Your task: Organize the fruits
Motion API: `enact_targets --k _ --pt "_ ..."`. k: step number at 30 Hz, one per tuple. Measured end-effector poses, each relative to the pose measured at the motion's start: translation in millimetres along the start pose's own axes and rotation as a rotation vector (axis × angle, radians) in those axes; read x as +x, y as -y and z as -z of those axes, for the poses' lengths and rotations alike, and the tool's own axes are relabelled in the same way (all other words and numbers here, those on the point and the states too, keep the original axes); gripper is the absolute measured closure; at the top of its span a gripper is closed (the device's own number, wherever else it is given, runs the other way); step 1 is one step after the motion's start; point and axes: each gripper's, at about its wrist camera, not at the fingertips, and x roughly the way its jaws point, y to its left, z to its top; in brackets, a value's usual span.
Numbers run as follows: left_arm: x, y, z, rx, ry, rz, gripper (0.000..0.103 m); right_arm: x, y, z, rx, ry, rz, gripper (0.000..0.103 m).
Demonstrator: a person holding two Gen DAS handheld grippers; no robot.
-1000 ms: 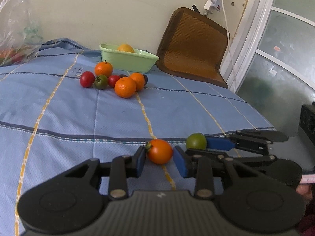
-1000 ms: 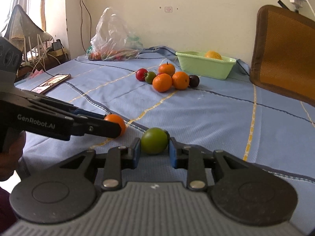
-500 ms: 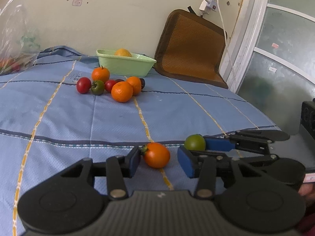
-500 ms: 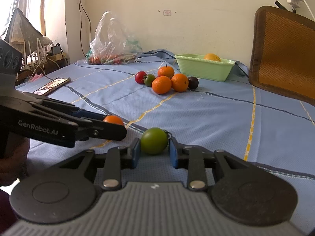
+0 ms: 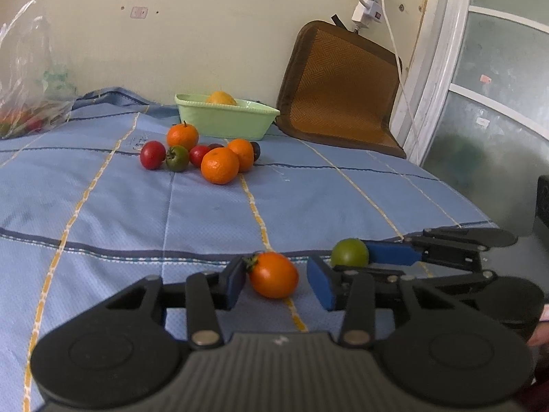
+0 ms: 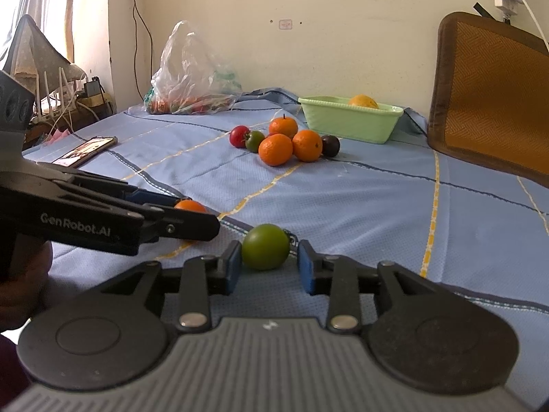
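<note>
While both fruits lie between jaws on bed (image 5: 103, 213): orange tomato (image 5: 273, 275) in left gripper (image 5: 276, 283), touching left pad, clear of right; jaws closing, not yet gripping. Green tomato (image 6: 265, 247) in right gripper (image 6: 268, 267), jaws opening, released. Green basin (image 5: 226, 120) far ahead.

One text can be read: "GenRobot.AI", in pale letters on the black side of the left gripper (image 6: 192, 221), which reaches in from the left edge of the right wrist view. The small pale sticker (image 6: 285, 24) high on the wall bears a mark too small to read. The phone (image 6: 85, 150) near the left edge of the bedspread shows a lit screen with nothing legible.
</note>
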Motion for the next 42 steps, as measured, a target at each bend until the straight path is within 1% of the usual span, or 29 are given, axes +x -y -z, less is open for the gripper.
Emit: enact_targets --k 3,4,5,10,13,15,18,20,25,27,31,36,39,42 --pt "0.5 0.9 0.8 0.007 0.002 -0.012 0.072 0.4 0.6 0.2 -0.011 0.001 0.003 0.066" --pt "0.3 0.7 0.7 0.006 0.002 -0.011 0.072 0.3 -0.4 0.3 -0.017 0.003 0.004 0.069" --pt "0.2 0.4 0.8 0.006 0.003 -0.011 0.072 0.3 -1.1 0.5 -0.024 0.004 0.001 0.07" --pt "0.0 0.4 0.0 0.01 -0.003 -0.006 0.072 -0.1 -3.3 0.9 -0.034 0.007 0.005 0.07" --pt "-0.2 -0.5 -2.6 0.0 -0.031 0.043 0.072 -0.1 -3.3 0.4 -0.027 0.002 -0.001 0.07" --pt "0.8 -2.1 -5.7 -0.012 -0.061 0.081 0.072 0.8 0.2 -1.7 -0.005 -0.01 -0.024 0.07" --pt "4.7 -8.6 -16.2 -0.042 -0.104 0.141 0.072 5.0 19.5 -12.8 0.096 -0.049 -0.109 0.07" --pt "8.4 -15.5 -31.0 -0.051 -0.102 0.148 0.072 7.9 31.9 -23.7 0.131 -0.049 -0.121 0.07" --pt "29.7 -34.1 -84.6 -0.046 -0.041 0.101 0.072 24.9 55.0 -62.8 0.093 0.016 -0.062 0.07" --pt "45.2 -40.6 -109.2 -0.03 -0.016 0.063 0.072 36.2 63.7 -78.0 0.071 0.049 -0.045 0.07" --pt "86.4 -58.3 -158.1 -0.039 0.007 0.01 0.072 71.0 86.8 -108.7 0.071 0.103 -0.006 0.07" --pt "143.9 -81.8 -203.1 -0.059 -0.016 -0.058 0.072 121.3 111.3 -140.3 0.073 0.121 0.089 0.07" --pt "172.0 -89.4 -215.2 -0.048 -0.052 -0.093 0.072 146.6 126.0 -149.2 0.091 0.098 0.115 0.07" --pt "194.3 -95.3 -219.2 -0.035 -0.086 -0.115 0.072 164.7 135.9 -151.2 0.107 0.069 0.126 0.07"
